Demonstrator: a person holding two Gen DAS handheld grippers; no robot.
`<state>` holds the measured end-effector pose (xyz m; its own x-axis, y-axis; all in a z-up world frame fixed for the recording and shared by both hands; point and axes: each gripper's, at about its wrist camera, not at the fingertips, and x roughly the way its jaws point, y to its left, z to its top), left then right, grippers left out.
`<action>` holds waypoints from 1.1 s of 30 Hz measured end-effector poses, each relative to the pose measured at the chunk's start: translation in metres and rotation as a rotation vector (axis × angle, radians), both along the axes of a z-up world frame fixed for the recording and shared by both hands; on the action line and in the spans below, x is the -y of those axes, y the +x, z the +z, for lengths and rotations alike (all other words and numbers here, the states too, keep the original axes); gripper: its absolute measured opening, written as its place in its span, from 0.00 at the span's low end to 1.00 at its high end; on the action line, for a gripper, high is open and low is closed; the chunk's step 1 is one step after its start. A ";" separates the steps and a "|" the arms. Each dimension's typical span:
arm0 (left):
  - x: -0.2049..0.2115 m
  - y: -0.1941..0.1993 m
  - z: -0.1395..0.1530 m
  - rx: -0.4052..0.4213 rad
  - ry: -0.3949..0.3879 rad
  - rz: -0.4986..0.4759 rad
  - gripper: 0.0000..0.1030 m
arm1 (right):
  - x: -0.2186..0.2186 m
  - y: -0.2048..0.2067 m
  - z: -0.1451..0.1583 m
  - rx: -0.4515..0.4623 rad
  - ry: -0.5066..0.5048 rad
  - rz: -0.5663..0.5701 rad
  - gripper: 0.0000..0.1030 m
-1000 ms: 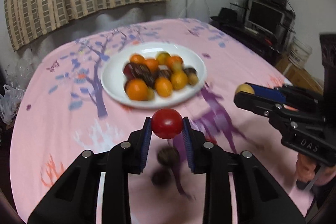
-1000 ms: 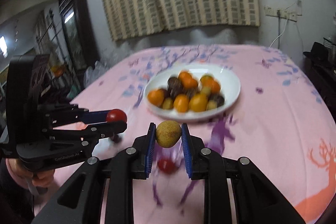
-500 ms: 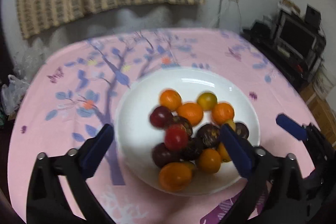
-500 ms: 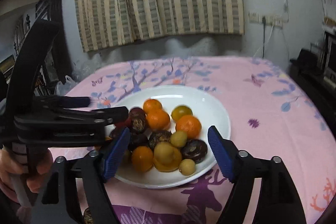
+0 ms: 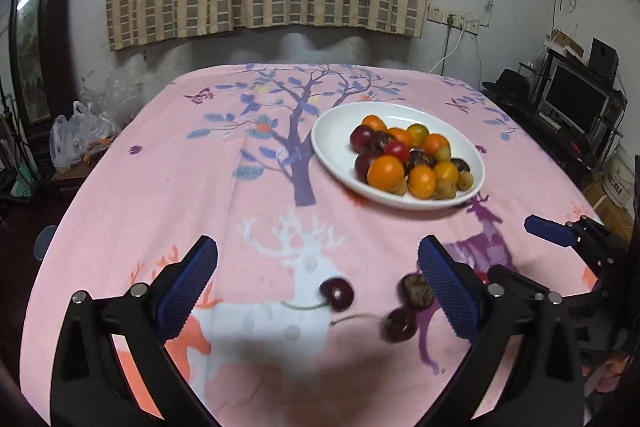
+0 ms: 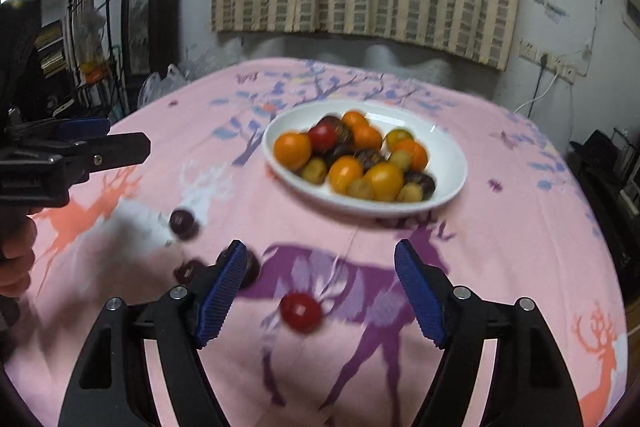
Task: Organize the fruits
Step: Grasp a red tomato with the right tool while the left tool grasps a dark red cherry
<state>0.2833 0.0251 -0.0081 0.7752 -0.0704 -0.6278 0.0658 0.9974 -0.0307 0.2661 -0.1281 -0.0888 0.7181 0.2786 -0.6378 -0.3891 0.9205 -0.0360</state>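
Observation:
A white plate (image 5: 334, 151) (image 6: 446, 155) heaped with orange, dark purple, yellow-green and red fruit sits beyond both grippers. My left gripper (image 5: 316, 263) hangs wide open and empty over the pink cloth. Two dark cherries (image 5: 337, 293) (image 5: 400, 325) with stems and a brown fruit (image 5: 417, 291) lie just below it. My right gripper (image 6: 320, 267) is open too, with a red cherry tomato (image 6: 301, 311) on the cloth between its fingers, untouched. Dark fruits (image 6: 183, 223) (image 6: 188, 271) lie to its left.
The pink tablecloth (image 5: 180, 187) with tree and deer prints covers the round table. A person's hand (image 6: 16, 255) holds the left gripper (image 6: 80, 147) at the left of the right wrist view. Plastic bags (image 5: 80, 135) sit beyond the left edge, shelves and a monitor (image 5: 572, 99) at the right.
A second ago the left gripper was shut on a red tomato and the right on a yellow-brown fruit. Both opened over the plate, left the fruit there, and drew back above the loose fruit.

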 end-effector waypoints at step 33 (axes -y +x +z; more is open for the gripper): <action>0.025 -0.015 -0.025 -0.090 0.066 -0.142 0.80 | 0.008 0.006 -0.016 -0.109 0.033 -0.018 0.28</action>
